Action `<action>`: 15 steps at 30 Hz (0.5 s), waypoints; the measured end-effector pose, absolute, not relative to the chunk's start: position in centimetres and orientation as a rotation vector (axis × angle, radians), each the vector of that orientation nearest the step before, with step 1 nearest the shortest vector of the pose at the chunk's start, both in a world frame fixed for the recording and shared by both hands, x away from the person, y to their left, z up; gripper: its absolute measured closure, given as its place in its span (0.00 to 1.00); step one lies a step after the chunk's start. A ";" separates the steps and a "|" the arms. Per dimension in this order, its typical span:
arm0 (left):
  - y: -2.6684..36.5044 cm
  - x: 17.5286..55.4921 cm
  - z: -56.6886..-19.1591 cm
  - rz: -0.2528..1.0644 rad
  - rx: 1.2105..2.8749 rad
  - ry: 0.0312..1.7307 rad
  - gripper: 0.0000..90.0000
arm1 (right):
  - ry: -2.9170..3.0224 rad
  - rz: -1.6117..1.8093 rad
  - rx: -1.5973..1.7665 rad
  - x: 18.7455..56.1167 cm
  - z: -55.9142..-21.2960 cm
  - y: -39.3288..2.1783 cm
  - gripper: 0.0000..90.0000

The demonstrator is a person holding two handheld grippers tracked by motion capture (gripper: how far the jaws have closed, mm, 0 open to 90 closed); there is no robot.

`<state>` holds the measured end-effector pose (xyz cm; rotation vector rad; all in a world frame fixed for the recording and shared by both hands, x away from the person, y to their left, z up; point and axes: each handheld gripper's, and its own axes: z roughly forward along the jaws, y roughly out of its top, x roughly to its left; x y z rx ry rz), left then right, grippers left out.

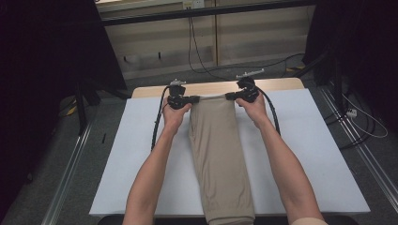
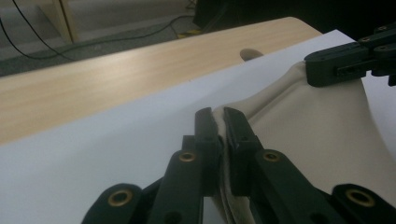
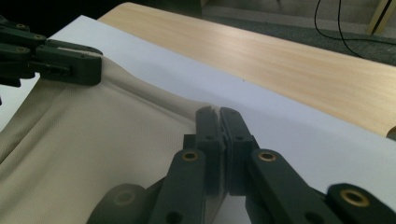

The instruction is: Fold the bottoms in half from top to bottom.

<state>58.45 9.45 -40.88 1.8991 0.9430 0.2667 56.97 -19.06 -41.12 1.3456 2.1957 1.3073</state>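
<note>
A beige folded garment [image 1: 218, 150], long and narrow like trousers, lies down the middle of the white sheet. My left gripper [image 1: 196, 99] is shut on its far left corner, and the cloth edge shows pinched between the black jaws of the left gripper [image 2: 218, 116]. My right gripper [image 1: 229, 96] is shut on the far right corner; the beige fabric [image 3: 93, 140] runs into the closed jaws of the right gripper [image 3: 219, 114]. The far edge hangs taut between both grippers, slightly raised off the sheet.
The white sheet [image 1: 305, 154] covers a light wooden table [image 1: 281, 84] whose bare strip shows at the far edge. Black cables [image 1: 157, 126] trail from the grippers. Dark stands and floor cables surround the table.
</note>
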 end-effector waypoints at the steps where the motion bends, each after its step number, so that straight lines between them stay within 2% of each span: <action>1: 9.5 58.6 -40.6 0.266 1.888 0.943 0.95 | 2.187 1.316 1.346 57.0 -40.9 -19.2 0.97; 15: 8.8 60.1 -36.1 0.348 1.860 0.873 0.95 | 2.096 1.370 1.305 57.8 -36.6 -20.0 0.98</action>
